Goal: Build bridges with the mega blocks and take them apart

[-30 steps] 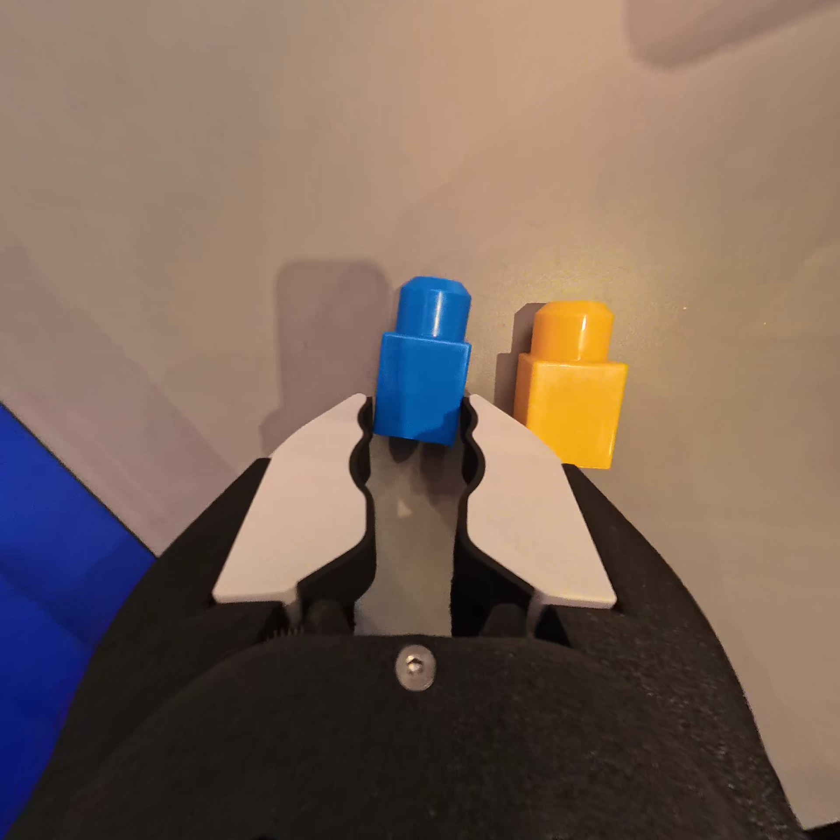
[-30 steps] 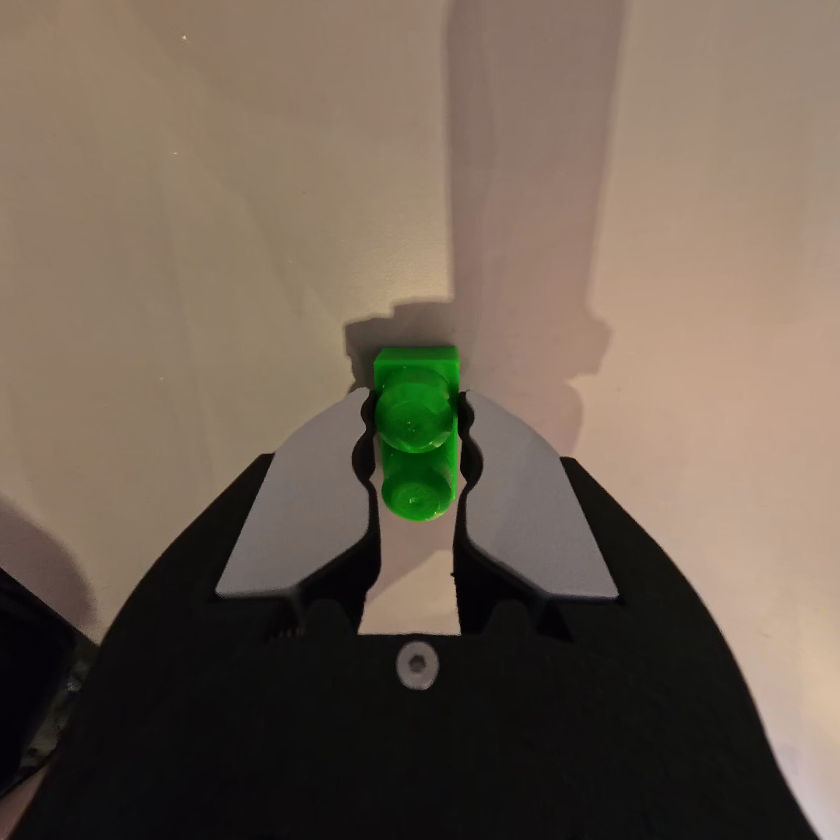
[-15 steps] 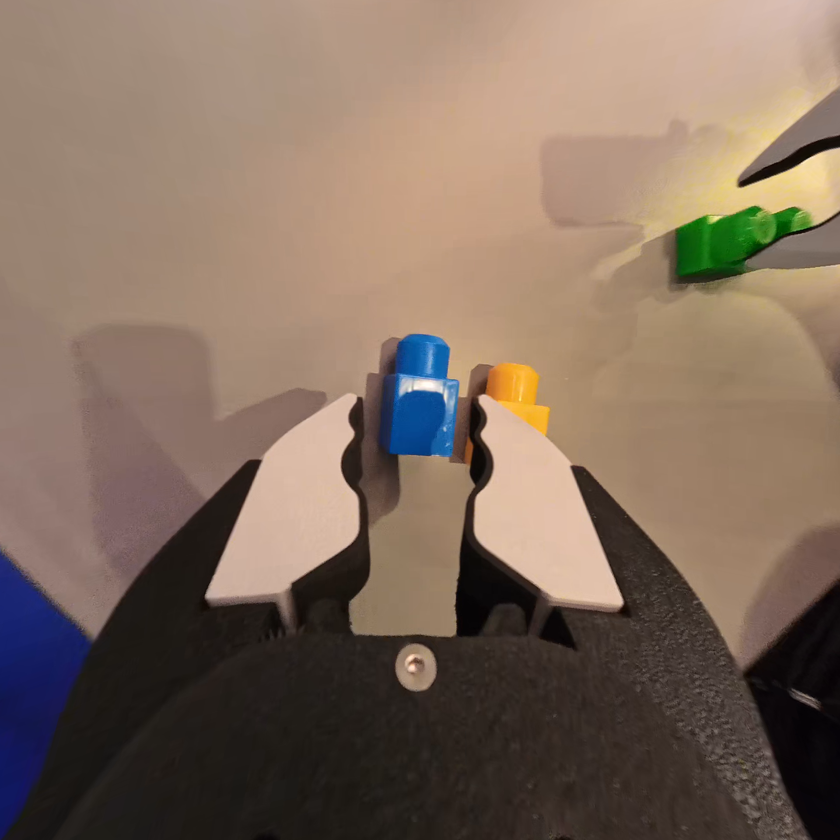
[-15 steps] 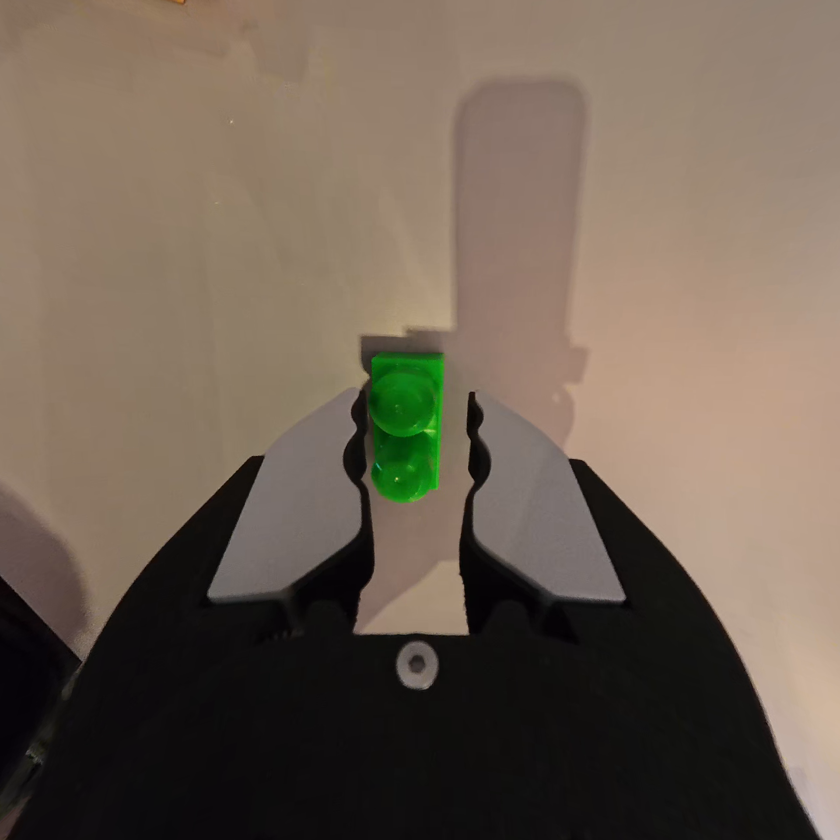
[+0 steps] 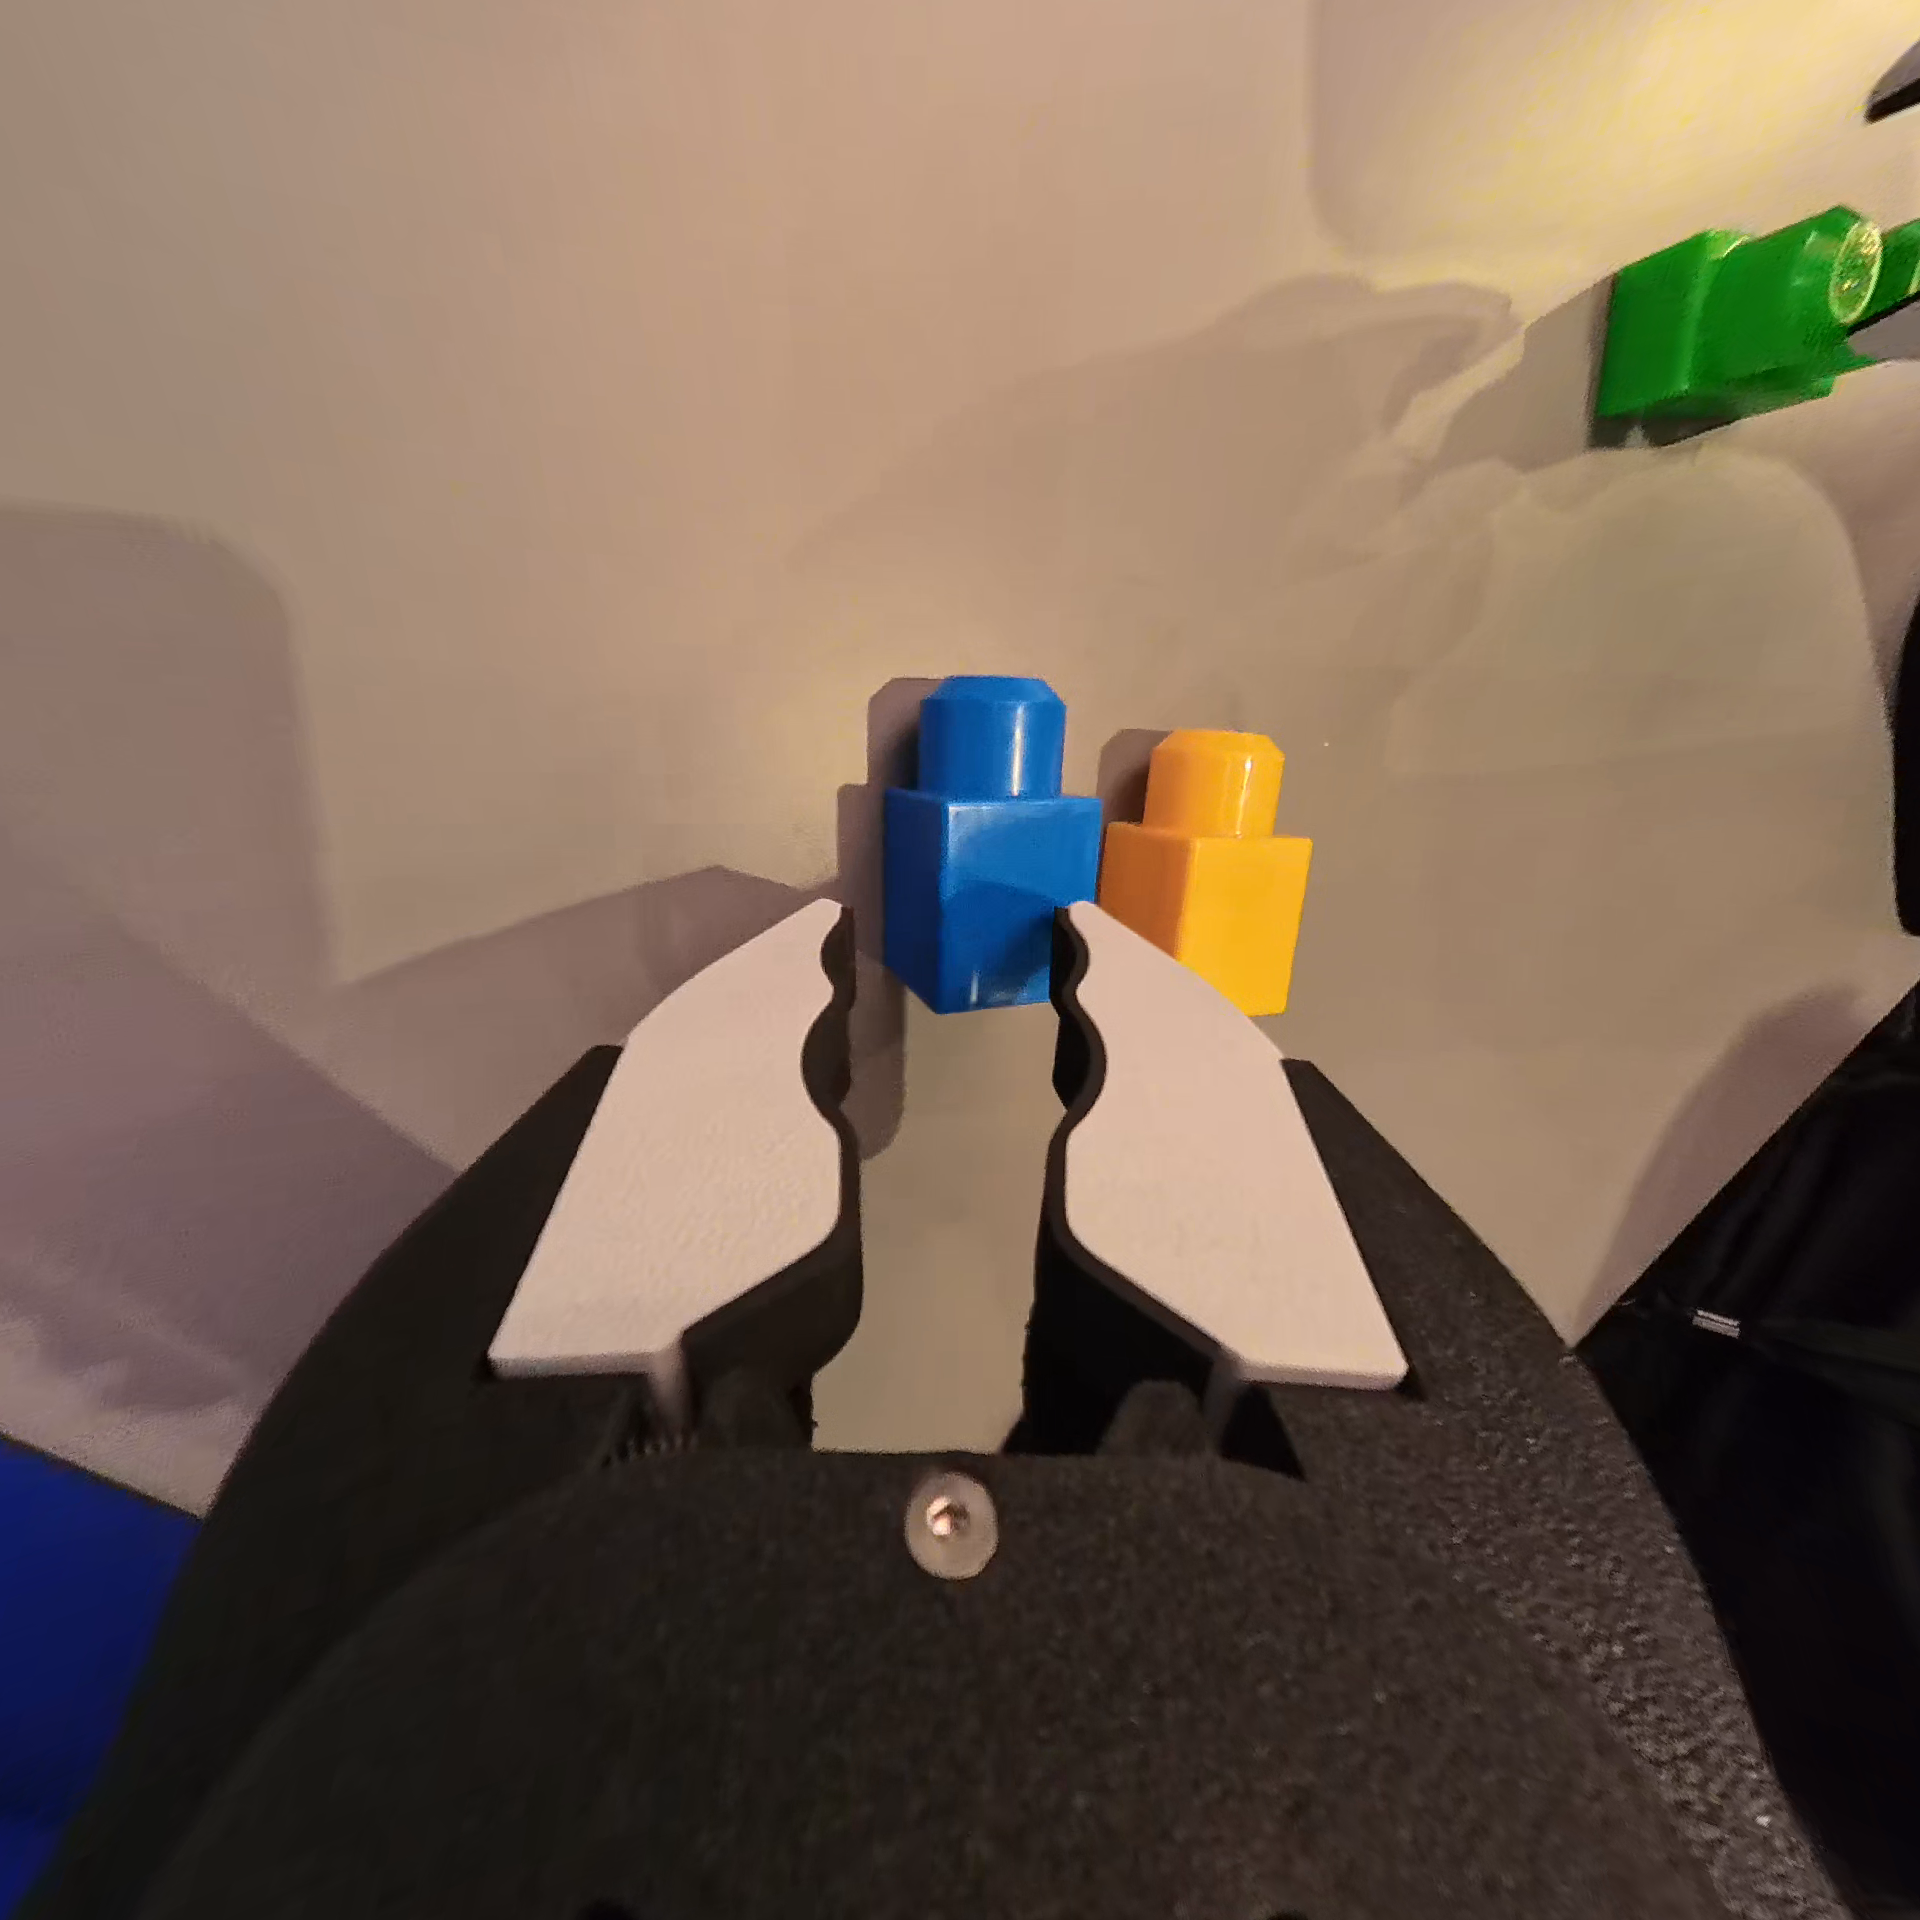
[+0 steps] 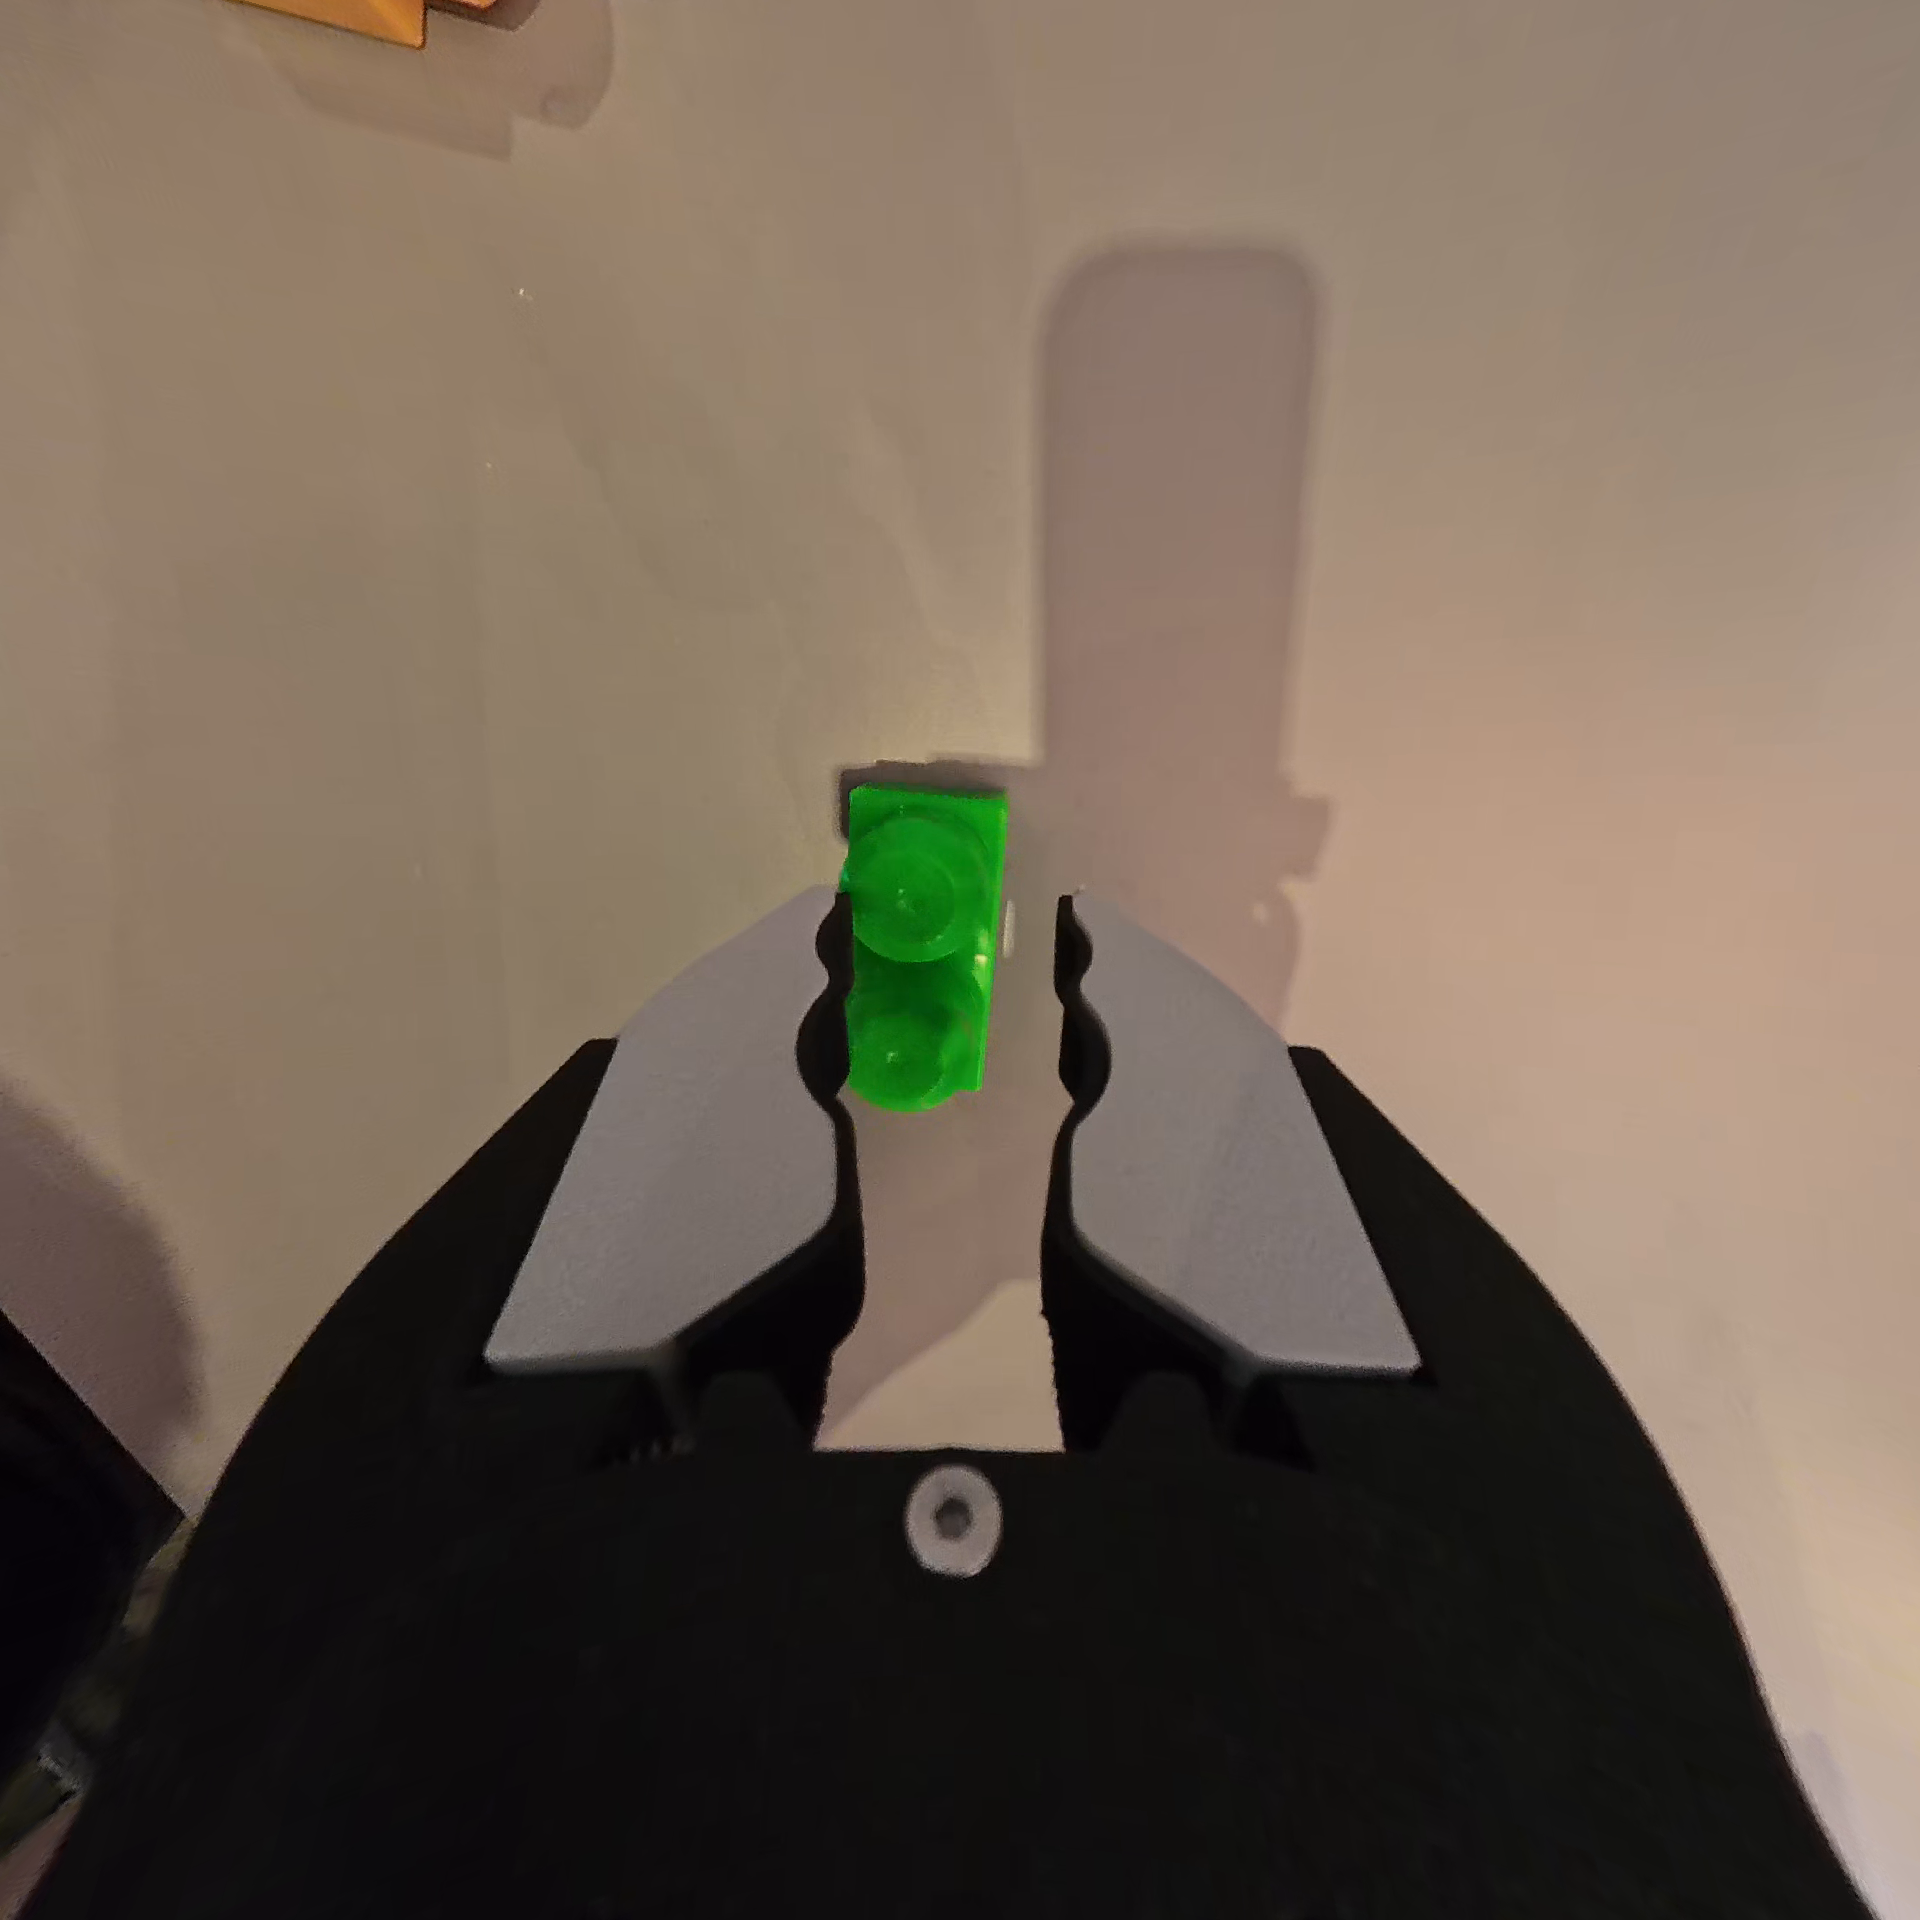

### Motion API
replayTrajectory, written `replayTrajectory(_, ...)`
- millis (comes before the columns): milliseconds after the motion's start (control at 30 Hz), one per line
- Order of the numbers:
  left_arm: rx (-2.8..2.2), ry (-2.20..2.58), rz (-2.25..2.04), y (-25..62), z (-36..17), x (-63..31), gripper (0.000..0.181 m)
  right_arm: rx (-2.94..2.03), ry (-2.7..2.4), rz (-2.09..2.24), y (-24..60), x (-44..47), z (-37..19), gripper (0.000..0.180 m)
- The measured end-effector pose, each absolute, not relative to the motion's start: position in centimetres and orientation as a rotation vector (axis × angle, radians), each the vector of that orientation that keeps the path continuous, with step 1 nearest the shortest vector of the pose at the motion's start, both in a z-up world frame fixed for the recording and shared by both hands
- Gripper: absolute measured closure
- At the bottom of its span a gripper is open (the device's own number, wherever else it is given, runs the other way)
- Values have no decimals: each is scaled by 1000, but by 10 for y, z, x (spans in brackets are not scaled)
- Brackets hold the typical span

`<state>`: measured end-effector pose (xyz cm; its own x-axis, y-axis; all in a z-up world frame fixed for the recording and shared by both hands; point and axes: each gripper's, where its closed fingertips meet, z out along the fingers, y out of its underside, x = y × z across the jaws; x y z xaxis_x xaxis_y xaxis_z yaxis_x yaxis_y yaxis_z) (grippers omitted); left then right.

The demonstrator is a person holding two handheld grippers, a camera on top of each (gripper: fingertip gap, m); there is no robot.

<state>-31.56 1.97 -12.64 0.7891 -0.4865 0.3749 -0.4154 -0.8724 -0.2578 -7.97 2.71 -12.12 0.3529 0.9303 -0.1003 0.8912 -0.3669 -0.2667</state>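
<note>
A blue one-stud block stands upright on the pale table, close beside an orange one-stud block. My left gripper is open, its tips on either side of the blue block's base with a gap on the left. A green two-stud block lies on the table between the fingers of my right gripper, which is open with a gap on the right side. The green block and the right gripper's fingers also show at the top right of the left wrist view.
A blue surface lies at the lower left of the left wrist view, and a black object at its right edge. The orange block shows at the top left of the right wrist view. A dark object sits at that view's lower left.
Both grippers opened. The left let go of the blue block, which now stands beside the orange one. The right let go of the green block, which lies on the table.
</note>
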Motion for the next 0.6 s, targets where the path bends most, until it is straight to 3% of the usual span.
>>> replayTrajectory(100,-2806,706,-725,19,-126,-308,156,-2444,-1659,348,28,-77,-120,144)
replayTrajectory(600,-2803,663,-915,12,-126,-306,161,-2442,-1639,358,31,-73,-117,146)
